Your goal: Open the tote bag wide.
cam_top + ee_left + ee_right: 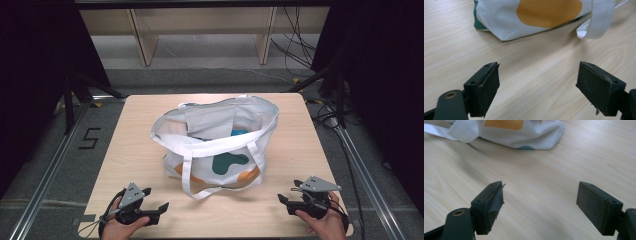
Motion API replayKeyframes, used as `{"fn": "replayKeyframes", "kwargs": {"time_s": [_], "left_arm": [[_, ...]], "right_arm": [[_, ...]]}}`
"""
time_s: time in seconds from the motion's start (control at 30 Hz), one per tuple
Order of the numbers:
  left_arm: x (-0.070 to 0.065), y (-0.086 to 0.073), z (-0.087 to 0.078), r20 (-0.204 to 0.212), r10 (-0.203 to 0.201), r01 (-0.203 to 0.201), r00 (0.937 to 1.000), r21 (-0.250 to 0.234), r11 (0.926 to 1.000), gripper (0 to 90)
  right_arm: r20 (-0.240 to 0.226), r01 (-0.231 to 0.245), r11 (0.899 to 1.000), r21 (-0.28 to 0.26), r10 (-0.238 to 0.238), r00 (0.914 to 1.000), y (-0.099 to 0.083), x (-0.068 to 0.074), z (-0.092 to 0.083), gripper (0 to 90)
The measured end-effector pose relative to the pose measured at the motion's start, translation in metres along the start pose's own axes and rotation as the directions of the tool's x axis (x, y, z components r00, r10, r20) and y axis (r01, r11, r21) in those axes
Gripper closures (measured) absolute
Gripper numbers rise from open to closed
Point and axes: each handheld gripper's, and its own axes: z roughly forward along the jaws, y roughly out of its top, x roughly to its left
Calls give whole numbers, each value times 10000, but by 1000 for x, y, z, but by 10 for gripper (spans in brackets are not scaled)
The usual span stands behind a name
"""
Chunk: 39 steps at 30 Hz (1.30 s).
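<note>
At mid-table, tote bag [216, 145] is sitting mouth-up, blue item [239, 133] showing from above alone. Left gripper [156, 200] and right gripper [289, 192] are gaping wide, empty.

I work in a lab recording bay: my light wooden table [125, 150] sits between floor rails [45, 185], black curtains [30, 75], loose cables [295, 45], and a taped floor numeral [89, 138].
</note>
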Motion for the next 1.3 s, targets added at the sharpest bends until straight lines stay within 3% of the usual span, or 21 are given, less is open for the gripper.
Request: {"fn": "replayKeyframes", "kwargs": {"time_s": [0.17,0.2,0.27,0.4,0.47,0.57,0.6,0.63,0.67,0.7,0.73,0.77,0.8,0.83,0.93,1.0,1.17,1.23,1.27,1.3], "left_arm": [[1,0,-1,-78,122,-122,9999,83,9999,174],[0,0,-1,-72,-63,64,10000,91,9999,174],[1,0,-1,-102,-47,48,9999,86,10000,174],[1,0,-1,-99,-51,52,9999,66,10000,174],[1,0,-1,-81,-110,110,9999,19,9999,172],[1,0,-1,18,-60,60,10000,30,10000,162],[-1,1,0,64,-106,106,9999,-35,9999,163],[-1,1,0,64,-106,106,9999,-35,9999,176],[-1,3,-1,90,-169,168,9998,46,9998,189],[-1,4,-1,85,-136,137,9999,-53,9999,184],[0,5,-2,42,63,-64,10000,108,9999,180],[-2,6,-1,91,-141,141,9999,23,9999,186],[-1,7,-1,186,-2,1,9998,25,10000,193],[-2,7,-1,230,-184,185,9996,-43,9998,195],[-2,10,-3,235,-195,197,9995,-83,9998,195],[-3,13,-3,262,-261,267,9993,-231,9994,199],[-2,20,-7,232,-106,113,9997,-290,9995,201],[0,24,-8,218,-94,102,9997,-406,9991,201],[1,29,-10,212,-115,125,9997,-451,9989,201],[1,31,-11,259,-70,82,9996,-488,9988,201]], "right_arm": [[58,30,10000,56,-31,10000,0,-1,0,222],[53,26,10000,52,-26,10000,0,0,0,222],[62,-42,10000,56,42,10000,0,0,0,222],[100,139,9999,-29,-138,9999,0,-1,0,222],[-189,467,9989,-21,-467,9987,1,-5,1,222],[-6,520,9984,-228,-520,9986,2,-4,1,215],[100,345,9991,-252,-342,9994,2,-3,0,205],[146,482,9981,-394,-476,9988,3,-4,0,191],[72,43,9995,-310,-41,10000,4,-1,-1,183],[-25,19,9987,-517,-20,10000,6,-1,-1,187],[24,336,9977,-592,-335,9994,9,-3,-2,196],[-47,353,9972,-659,-357,9994,11,-3,-3,202],[37,451,9960,-766,-450,9990,14,-4,-4,202],[1,243,9960,-857,-244,9997,17,-3,-5,204],[53,191,9963,-841,-187,9998,22,-2,-8,224],[132,572,9925,-1079,-561,9983,27,-5,-10,229],[155,511,9923,-1129,-497,9986,34,-5,-13,253],[-43,557,9913,-1192,-567,9984,39,-7,-13,272],[72,372,9929,-1127,-366,9993,41,-4,-15,272],[161,792,9887,-1272,-777,9968,43,-7,-14,273]]}}
